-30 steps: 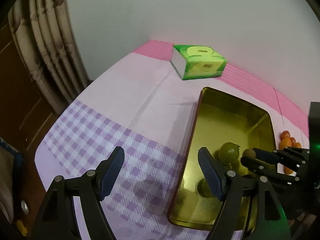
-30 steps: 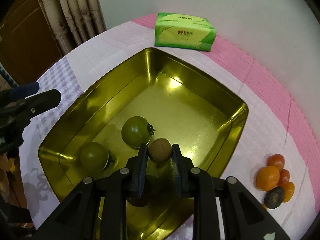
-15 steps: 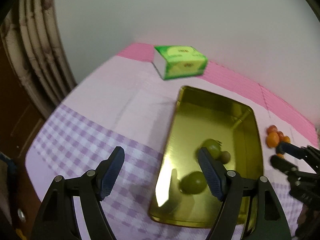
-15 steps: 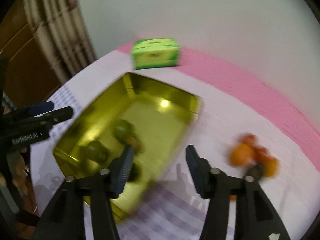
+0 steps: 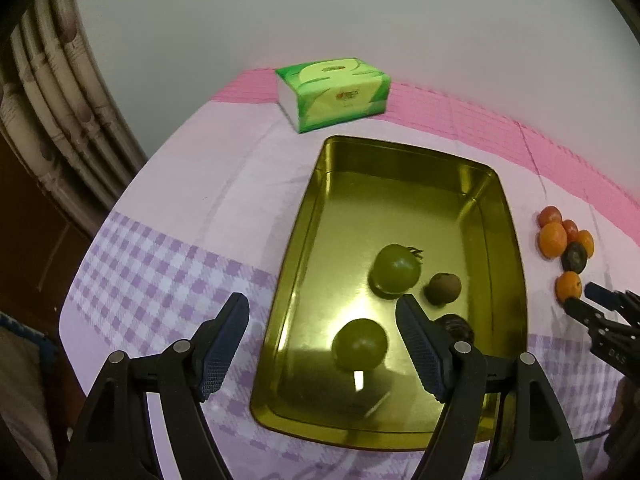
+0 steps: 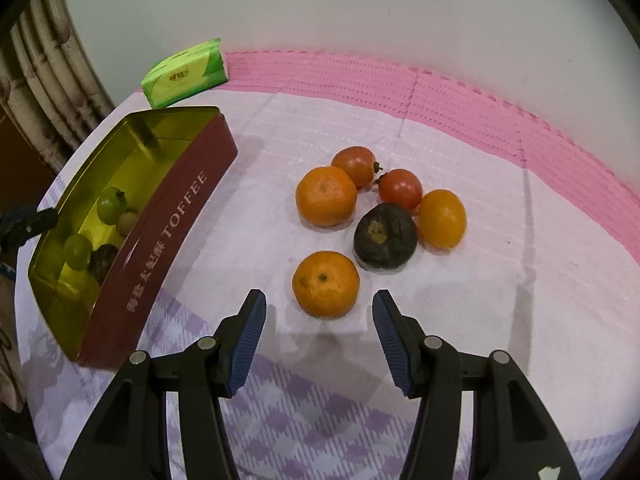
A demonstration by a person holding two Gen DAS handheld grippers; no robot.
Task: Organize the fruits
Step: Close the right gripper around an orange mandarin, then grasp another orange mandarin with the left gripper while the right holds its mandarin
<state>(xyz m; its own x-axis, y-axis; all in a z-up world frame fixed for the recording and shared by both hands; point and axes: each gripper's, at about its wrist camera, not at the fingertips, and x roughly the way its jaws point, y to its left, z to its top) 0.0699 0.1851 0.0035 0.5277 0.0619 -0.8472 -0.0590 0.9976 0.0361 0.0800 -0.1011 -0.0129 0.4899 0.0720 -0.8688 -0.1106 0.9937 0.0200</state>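
Note:
A gold tin [image 5: 316, 200] with a red outer wall [image 6: 172, 236] holds two green tomatoes [image 5: 396, 269] [image 5: 360, 344], a small brown fruit [image 5: 443, 288] and a dark fruit [image 5: 456, 326]. My left gripper [image 5: 322, 344] is open and empty above the tin's near left side. My right gripper [image 6: 318, 334] is open and empty, just short of an orange [image 6: 325, 283]. Beyond it on the cloth lie another orange [image 6: 326, 196], two red tomatoes [image 6: 356, 166] [image 6: 400, 189], a yellow-orange fruit [image 6: 442, 218] and a dark fruit [image 6: 385, 236].
A green tissue pack [image 5: 334, 92] lies at the back by the white wall; it also shows in the right wrist view [image 6: 186, 72]. A curtain [image 5: 60, 120] hangs past the table's left edge. The pink and purple-checked cloth [image 6: 320, 420] covers the table.
My right gripper let go of the small brown fruit in the tin, opened, and swung right to the loose fruit. My left gripper drew back and rose a little, staying open.

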